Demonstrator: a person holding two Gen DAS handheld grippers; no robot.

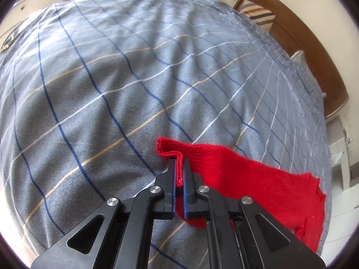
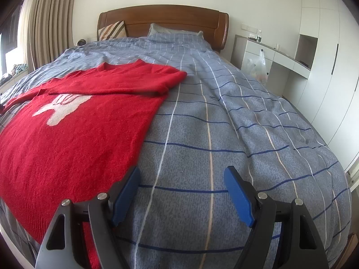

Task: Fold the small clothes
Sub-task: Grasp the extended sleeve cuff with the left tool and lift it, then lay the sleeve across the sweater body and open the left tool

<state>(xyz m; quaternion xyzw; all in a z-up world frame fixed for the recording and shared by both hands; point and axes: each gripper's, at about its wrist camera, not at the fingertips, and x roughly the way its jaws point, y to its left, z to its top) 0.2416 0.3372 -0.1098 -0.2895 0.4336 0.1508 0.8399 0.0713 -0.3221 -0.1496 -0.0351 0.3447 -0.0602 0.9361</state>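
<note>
A red knit sweater (image 2: 74, 121) with a white figure on its front lies flat on the blue checked bedspread (image 2: 224, 134), its right sleeve folded across the chest. In the left wrist view its other sleeve (image 1: 258, 179) stretches to the right, and my left gripper (image 1: 179, 168) is shut on the ribbed cuff of that sleeve. My right gripper (image 2: 182, 179) is open and empty, low over the bedspread just right of the sweater's lower right corner.
A wooden headboard (image 2: 163, 20) with pillows (image 2: 161, 31) is at the far end of the bed. A white desk (image 2: 276, 53) and wardrobe (image 2: 325, 56) stand to the right, with a plastic bag (image 2: 258, 65) hanging. Curtains (image 2: 42, 22) are at the left.
</note>
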